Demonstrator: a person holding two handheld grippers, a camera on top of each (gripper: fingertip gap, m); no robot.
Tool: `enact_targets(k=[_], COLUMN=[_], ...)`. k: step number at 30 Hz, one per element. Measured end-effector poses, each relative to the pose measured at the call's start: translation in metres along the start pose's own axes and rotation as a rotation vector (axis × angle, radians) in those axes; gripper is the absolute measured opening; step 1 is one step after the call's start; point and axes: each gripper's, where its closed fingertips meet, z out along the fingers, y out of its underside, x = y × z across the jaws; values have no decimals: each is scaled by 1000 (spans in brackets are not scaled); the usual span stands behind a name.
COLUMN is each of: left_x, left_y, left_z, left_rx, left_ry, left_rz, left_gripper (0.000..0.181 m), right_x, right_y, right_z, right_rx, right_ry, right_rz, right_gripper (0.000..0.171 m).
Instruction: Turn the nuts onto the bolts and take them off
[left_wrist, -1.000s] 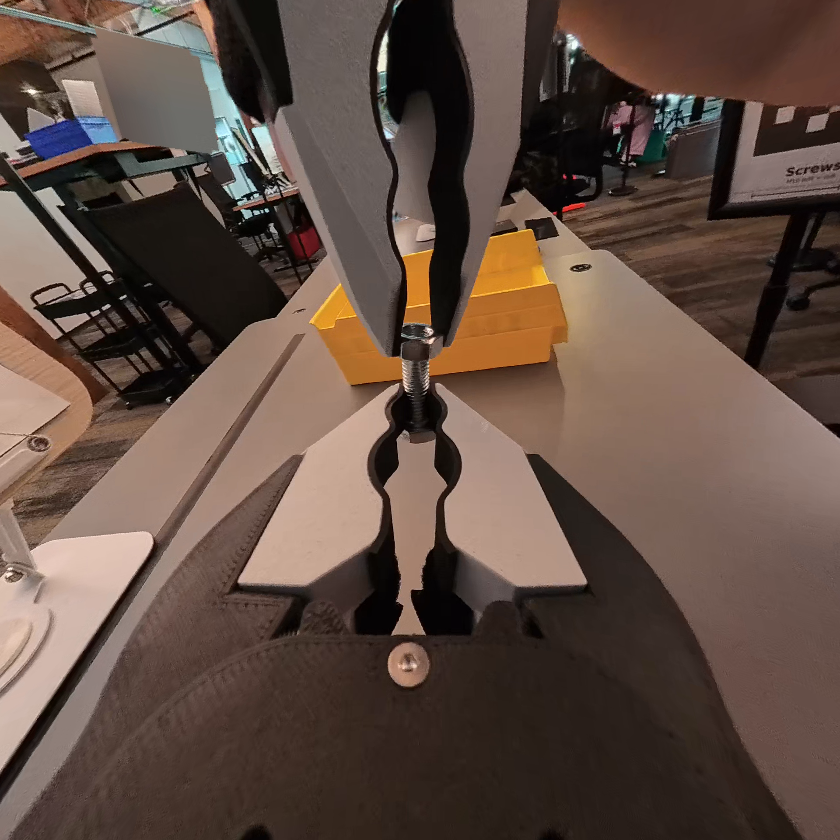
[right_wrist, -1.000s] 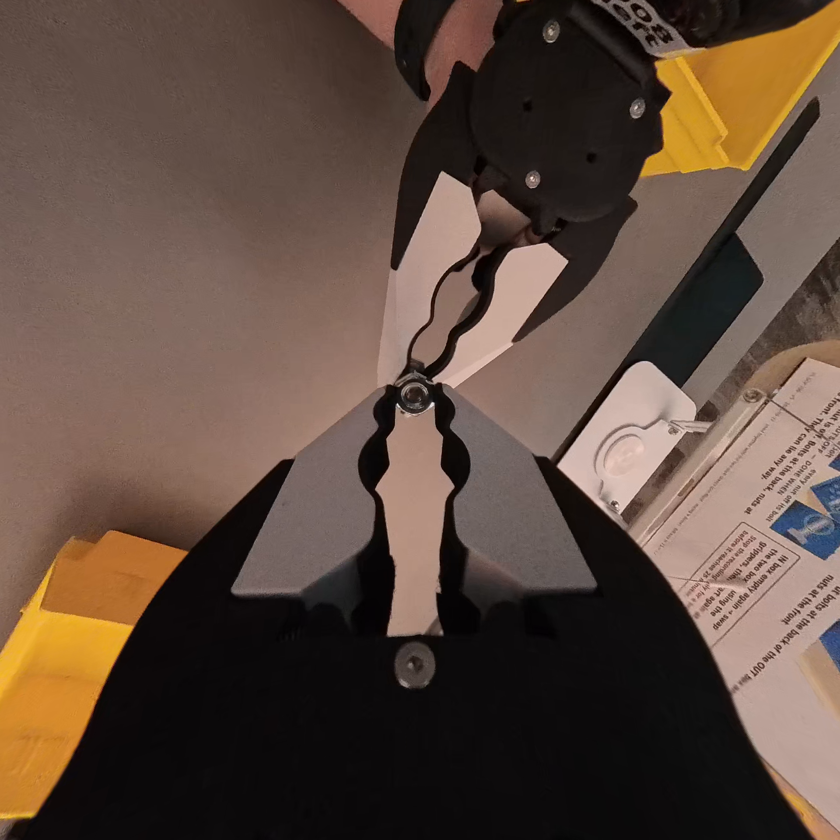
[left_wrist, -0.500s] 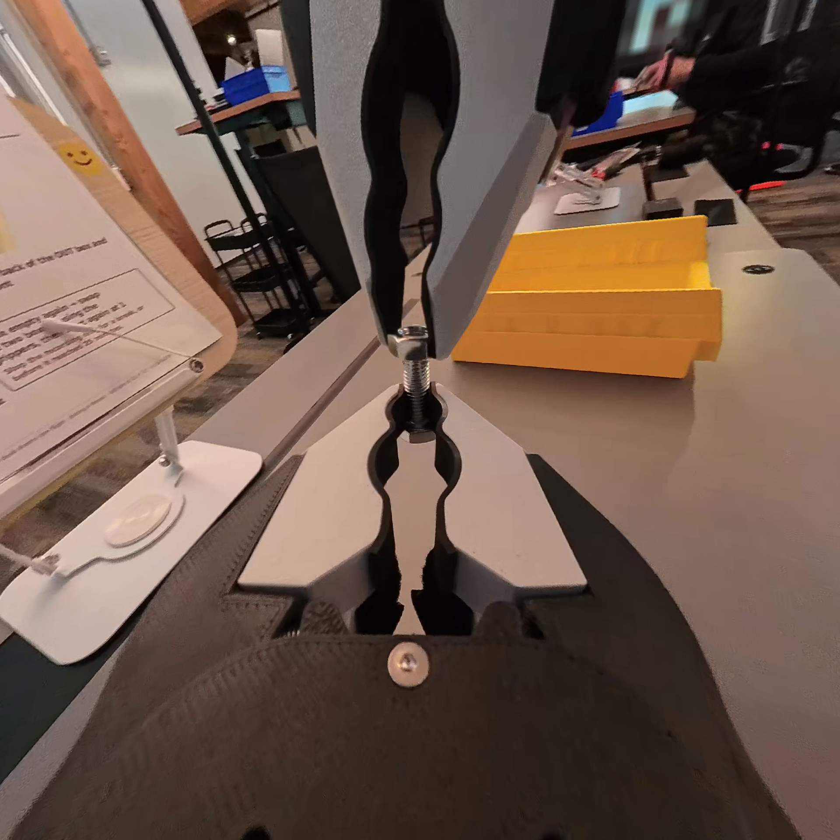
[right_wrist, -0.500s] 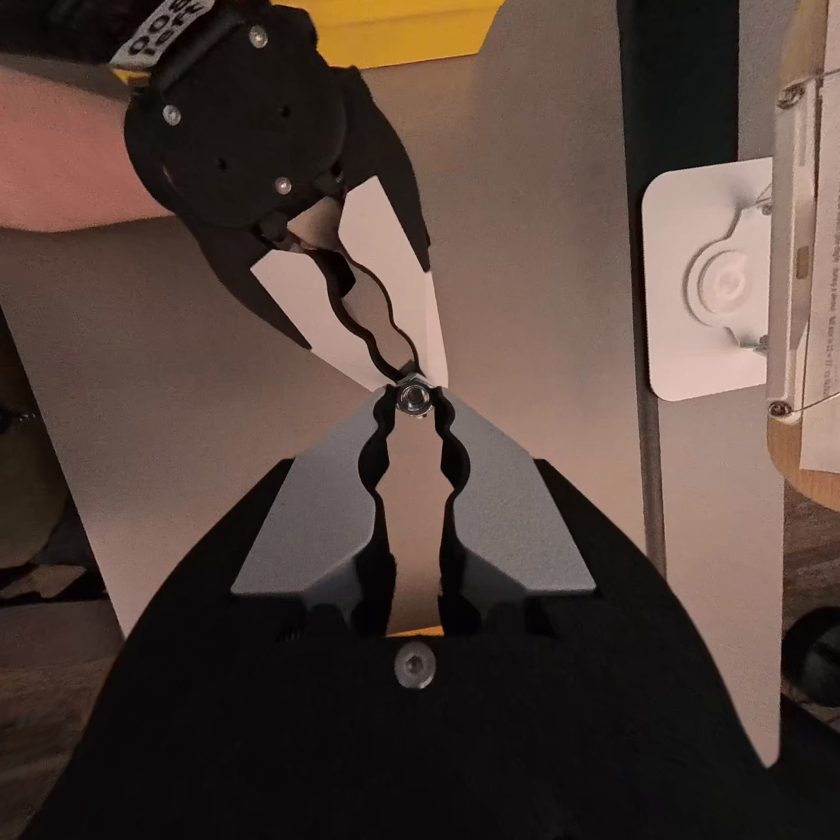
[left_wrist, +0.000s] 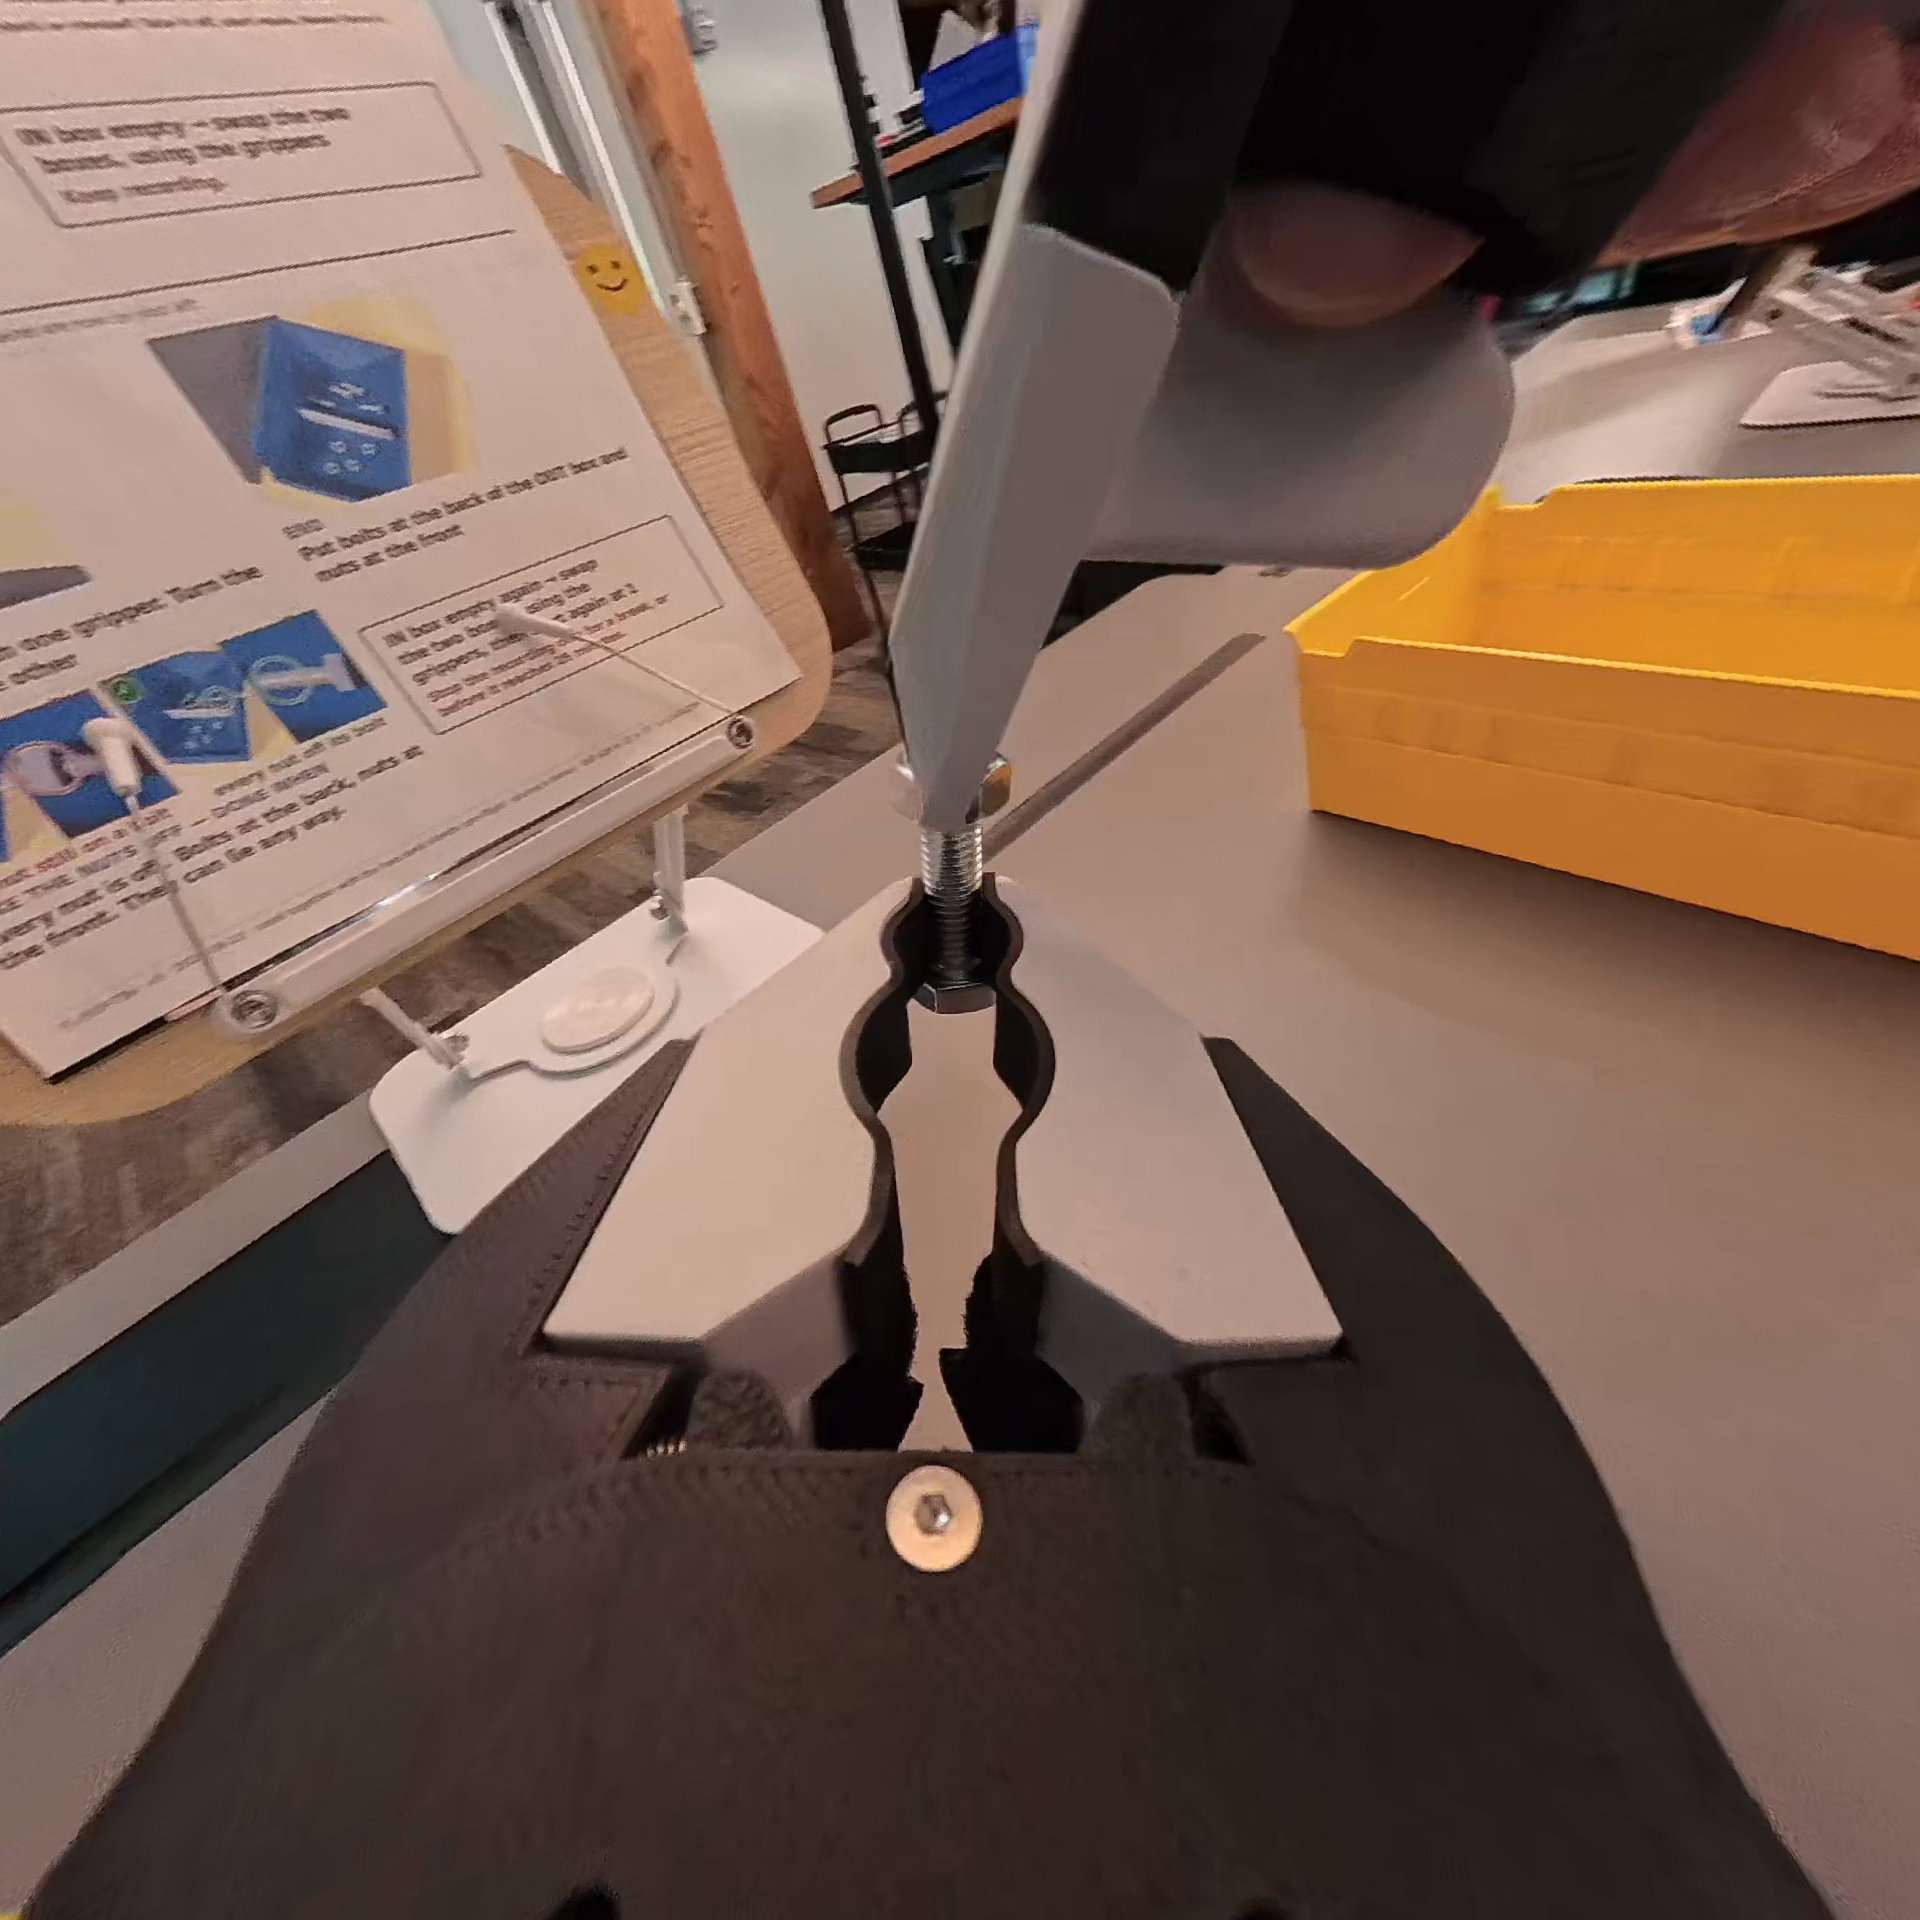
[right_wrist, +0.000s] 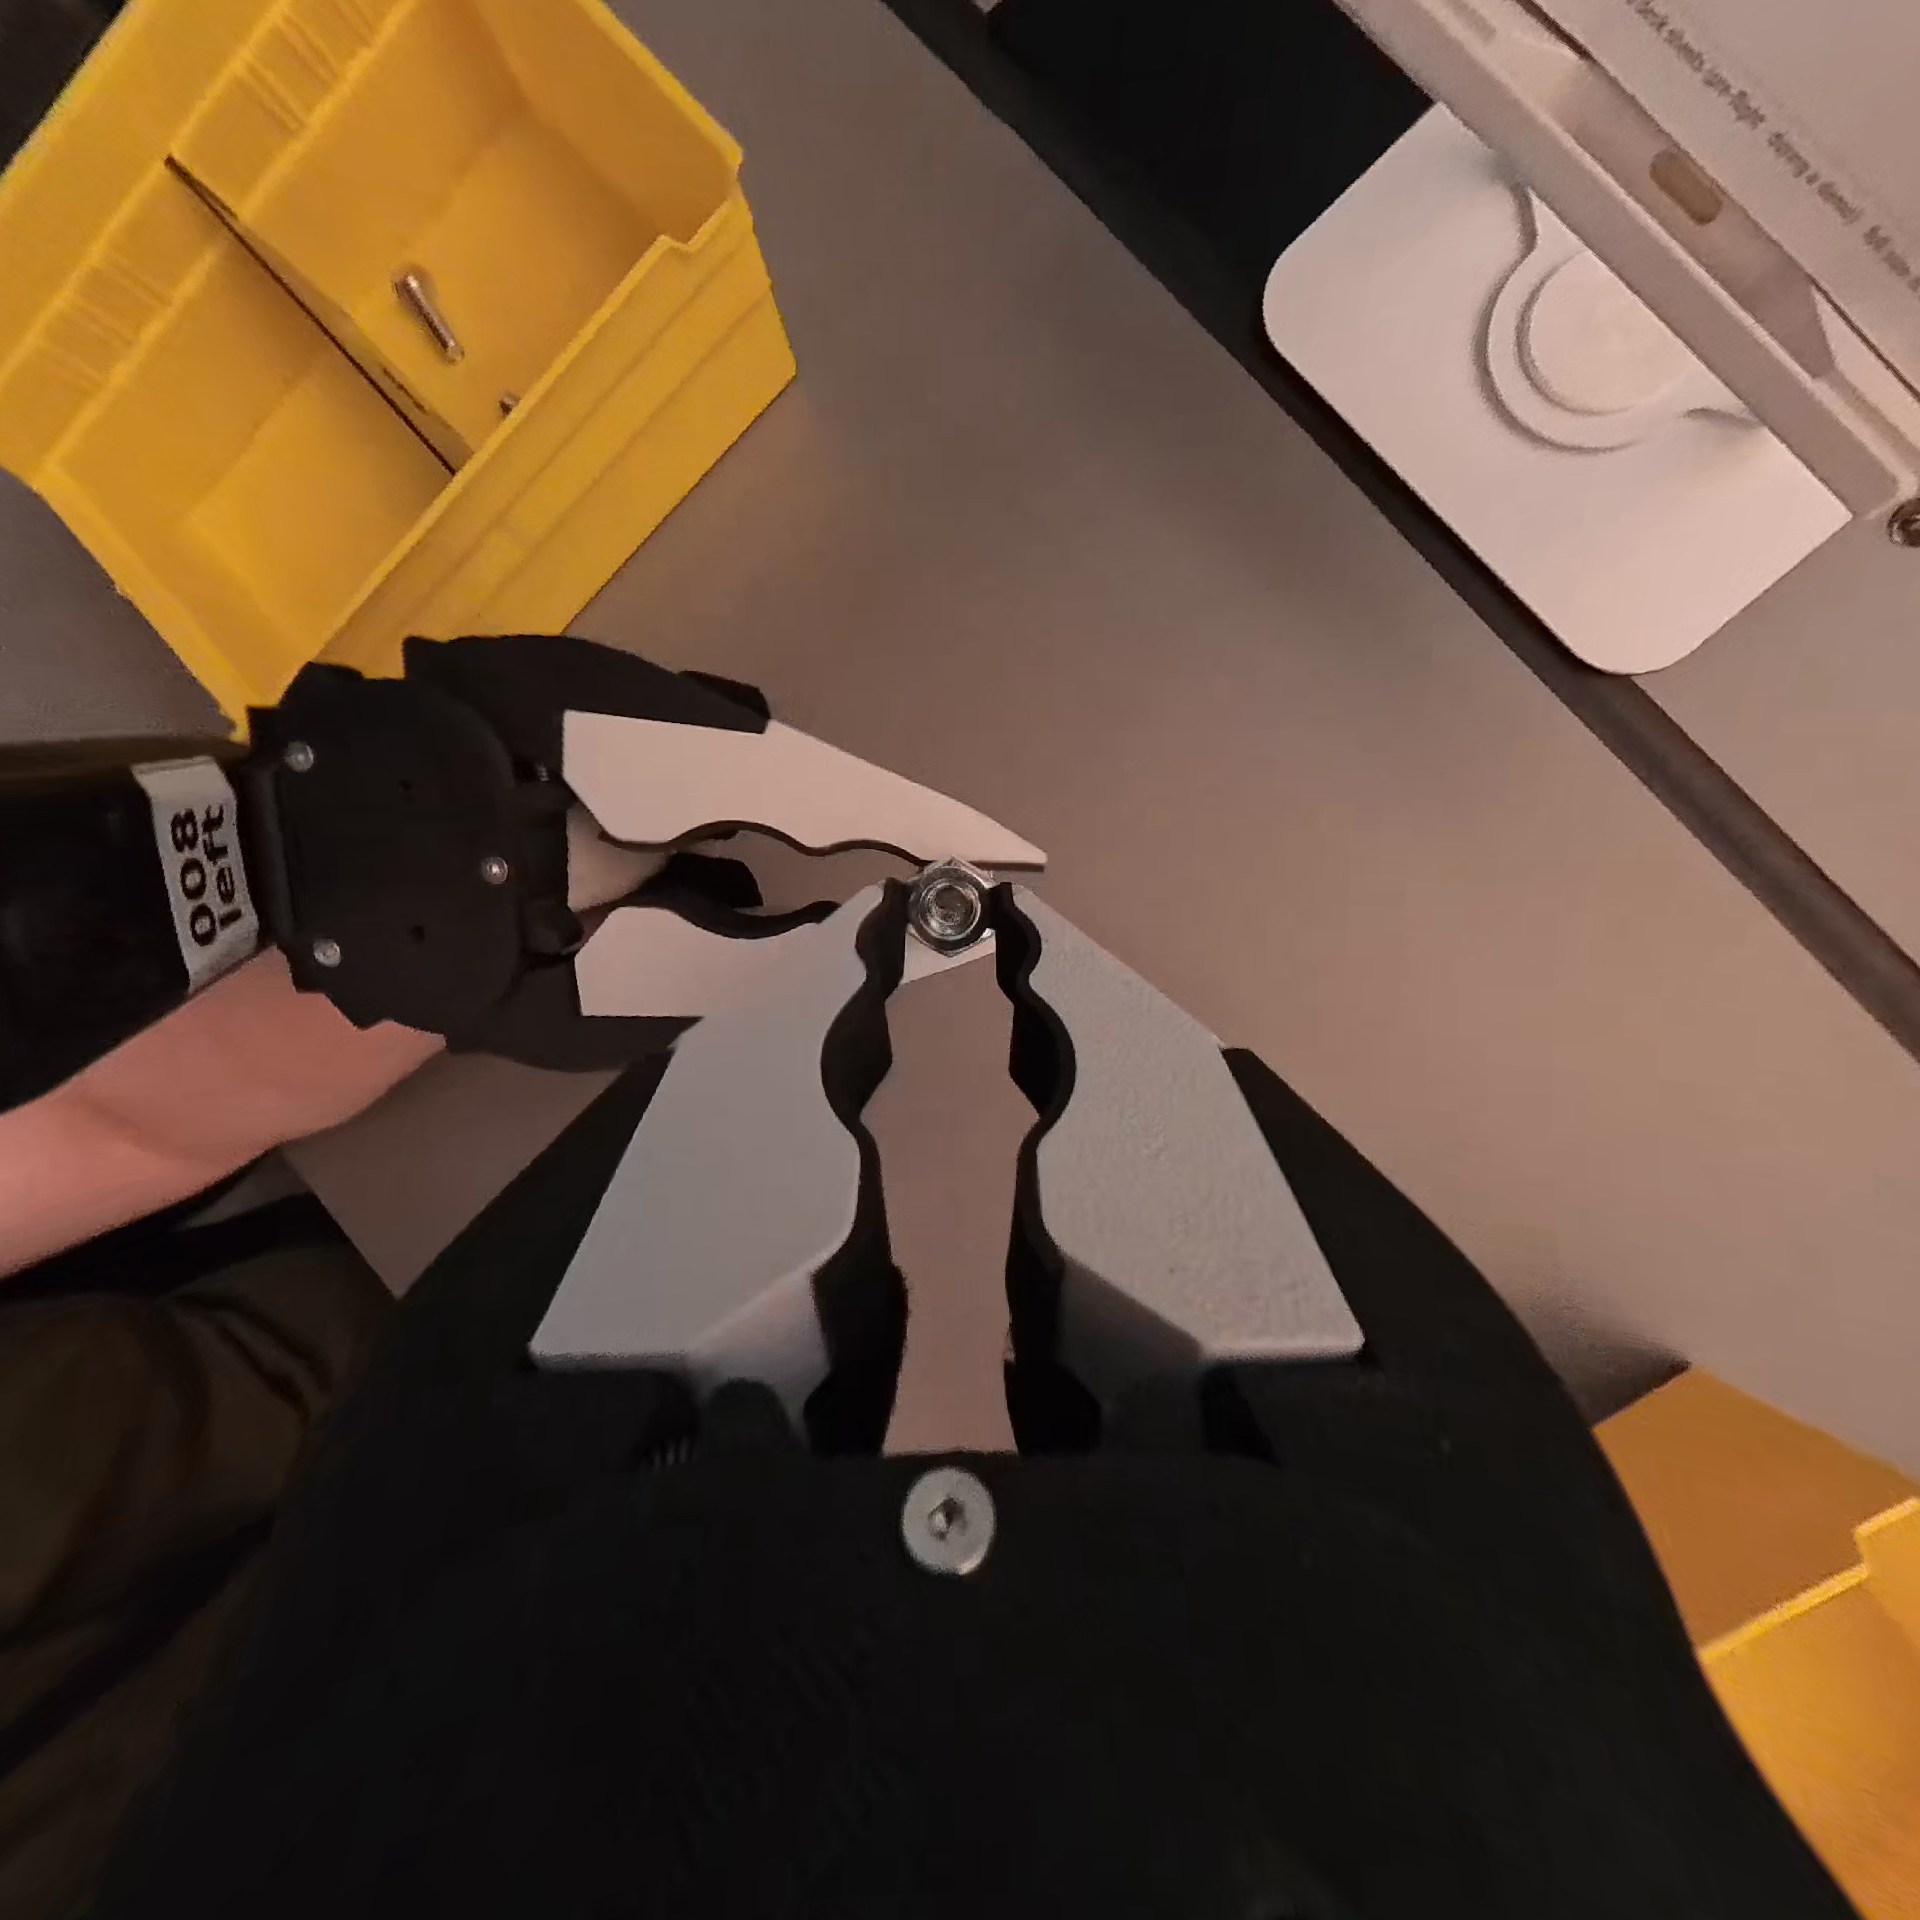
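Observation:
My left gripper (left_wrist: 953, 920) is shut on the head end of a steel bolt (left_wrist: 950, 873) and holds it pointing up and away above the grey table (left_wrist: 1507, 1143). My right gripper (left_wrist: 951, 774) comes down from above, shut on the hex nut (left_wrist: 994, 796) at the bolt's free end. In the right wrist view, my right gripper (right_wrist: 945, 906) clamps the nut (right_wrist: 943, 914) seen end-on, with the bolt tip in its hole. The left gripper's fingers (right_wrist: 790, 790) reach in from the left, held by a hand.
A yellow bin (right_wrist: 665, 343) on the table holds a loose bolt (right_wrist: 428, 312); it also shows in the left wrist view (left_wrist: 1621, 727). A second yellow bin (right_wrist: 1787, 1579) is at the lower right. A sign stand with a white base (left_wrist: 582, 1039) stands at the left. Less than 4 cm separates the two grippers' tips.
My right gripper has turned about the bolt's axis with the nut in it. The left gripper has swung left with the bolt, so the sign stand now fills its view.

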Motion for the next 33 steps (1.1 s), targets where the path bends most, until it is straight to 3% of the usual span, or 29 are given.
enact_targets(k=[3, 8, 12, 15, 17, 20, 24, 33], left_x=[-4, -4, -7, 3, 13, 28, 42, 54], left_y=[4, 1, -2, -8, -13, -17, -23, -19], left_z=[1, 0, -4, -10, -15, -21, -26, -26], left_rx=[-29, 12, 36, 70, 95, 114, 151, 134], left_ry=[-56, 7, 69, 209, 310, 420, 512, 554], left_rz=[29, -69, -142, -185, -194, -174, -177, -134], left_gripper=[7, 7, 7, 7, 7, 7, 7, 7], right_x=[2, 4, -5, -18, -30, -27, -26, -31], right_y=[-1, -8, -19, -15, 2, 8, 16, 27], right_z=[4, 4, -7, -24, -32, -37, -37, -27], right_rx=[6, 43, 136, 192, 176, 209, 177, 87], right_ry=[3, 16, -21, -114, -208, -202, -242, -310], right_rz=[63, -4, -165, -439, -642, -809, -860, -832], right_gripper=[16, 19, 41, 50, 50, 48, 34, 19])
